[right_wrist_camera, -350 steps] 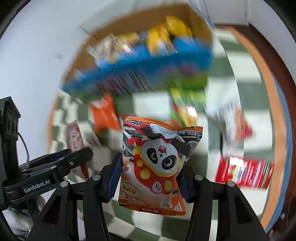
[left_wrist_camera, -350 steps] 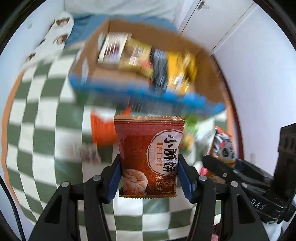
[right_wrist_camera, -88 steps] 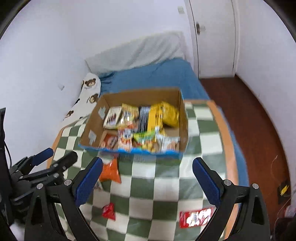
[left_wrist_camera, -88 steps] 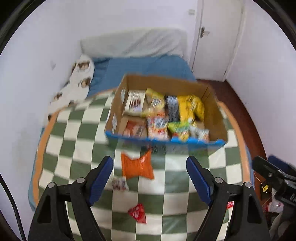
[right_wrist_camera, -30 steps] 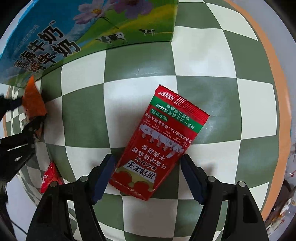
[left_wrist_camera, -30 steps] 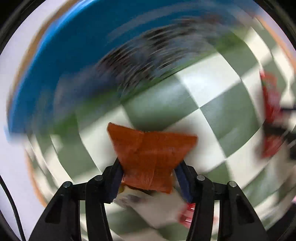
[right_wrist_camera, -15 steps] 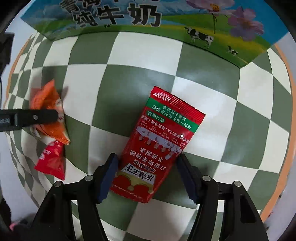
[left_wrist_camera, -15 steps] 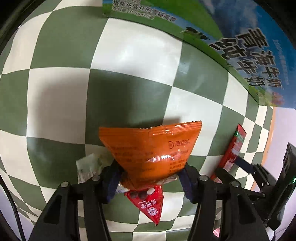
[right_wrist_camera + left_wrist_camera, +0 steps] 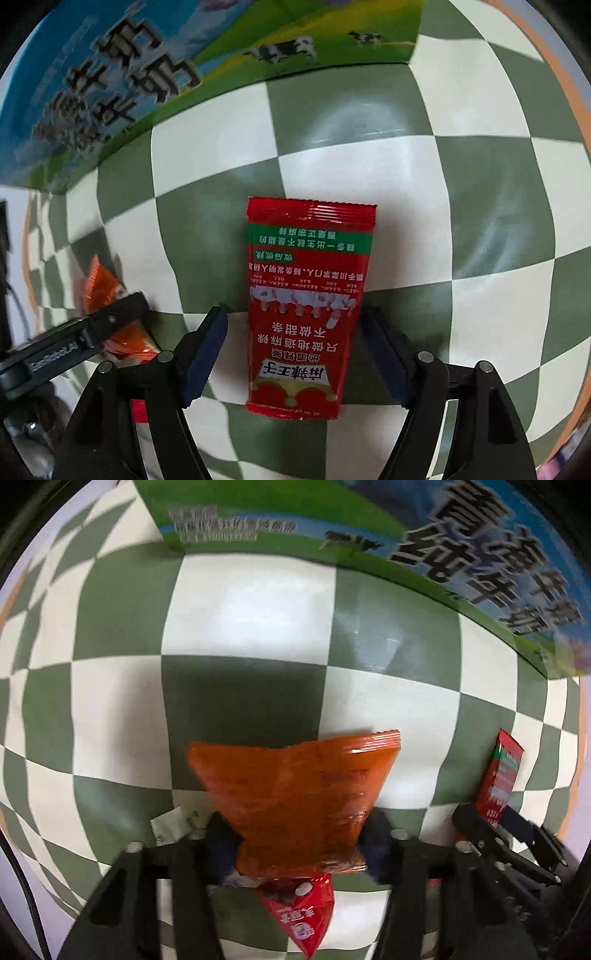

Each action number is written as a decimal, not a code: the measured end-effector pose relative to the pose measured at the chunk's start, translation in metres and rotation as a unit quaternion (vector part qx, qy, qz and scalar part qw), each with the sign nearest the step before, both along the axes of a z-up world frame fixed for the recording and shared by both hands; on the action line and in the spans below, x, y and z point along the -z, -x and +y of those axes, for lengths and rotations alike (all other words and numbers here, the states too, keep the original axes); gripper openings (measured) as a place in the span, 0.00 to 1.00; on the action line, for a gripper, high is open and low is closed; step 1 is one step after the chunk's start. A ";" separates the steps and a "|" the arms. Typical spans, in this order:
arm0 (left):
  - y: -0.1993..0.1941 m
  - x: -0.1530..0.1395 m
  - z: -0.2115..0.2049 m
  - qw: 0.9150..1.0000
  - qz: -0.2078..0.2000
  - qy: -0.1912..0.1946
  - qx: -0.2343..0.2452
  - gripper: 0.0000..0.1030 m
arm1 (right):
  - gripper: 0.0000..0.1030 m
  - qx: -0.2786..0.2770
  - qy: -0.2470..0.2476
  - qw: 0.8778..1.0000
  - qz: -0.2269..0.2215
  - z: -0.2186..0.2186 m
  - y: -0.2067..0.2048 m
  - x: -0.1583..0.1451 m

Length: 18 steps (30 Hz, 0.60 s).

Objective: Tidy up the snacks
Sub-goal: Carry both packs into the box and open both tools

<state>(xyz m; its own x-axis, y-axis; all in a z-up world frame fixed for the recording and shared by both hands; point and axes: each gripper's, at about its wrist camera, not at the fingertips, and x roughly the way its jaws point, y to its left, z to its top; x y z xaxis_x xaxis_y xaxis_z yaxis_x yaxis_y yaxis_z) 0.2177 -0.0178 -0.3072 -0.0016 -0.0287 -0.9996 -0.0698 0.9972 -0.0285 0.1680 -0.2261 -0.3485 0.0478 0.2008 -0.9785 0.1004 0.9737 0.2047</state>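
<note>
My left gripper is shut on an orange snack packet and holds it just above the green and white checkered cloth. My right gripper has its jaws closed in on both sides of a red spicy-strip packet, which lies flat on the cloth. The printed milk carton box that holds the snacks stands just beyond both grippers; it also shows in the right wrist view. The orange packet and the left gripper show at the left edge of the right wrist view.
A small red triangular packet and a white wrapper lie under my left gripper. The red strip packet and the right gripper show at the right of the left wrist view. The cloth's orange border marks the edge.
My left gripper has kept hold of the orange packet and turned slightly toward the box. My right gripper has turned square to the red packet, which now lies straight between the fingers.
</note>
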 end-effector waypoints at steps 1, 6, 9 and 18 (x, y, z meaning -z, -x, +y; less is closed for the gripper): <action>0.003 -0.001 -0.007 1.000 -0.004 0.000 0.003 0.44 | 0.61 -0.015 0.014 1.000 -0.007 0.004 0.001 -0.001; 0.011 -0.021 -0.016 1.000 -0.022 0.008 0.010 0.43 | 0.52 -0.072 0.043 0.995 -0.051 0.014 0.010 -0.015; 0.014 -0.045 -0.022 0.999 -0.037 0.015 0.023 0.43 | 0.51 -0.071 0.025 0.995 -0.062 0.008 0.013 -0.026; 0.006 -0.151 -0.041 0.990 -0.111 0.069 0.057 0.43 | 0.51 -0.071 -0.056 0.987 -0.131 -0.013 0.014 -0.120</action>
<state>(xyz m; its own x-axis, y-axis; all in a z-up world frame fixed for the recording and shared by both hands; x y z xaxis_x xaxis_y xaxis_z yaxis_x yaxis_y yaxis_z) 0.2118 -0.0583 -0.1565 0.2068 -0.1768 -0.9623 0.0657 0.9838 -0.1666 0.1539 -0.2390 -0.2289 0.2591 0.3295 -0.9079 -0.1059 0.9440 0.3124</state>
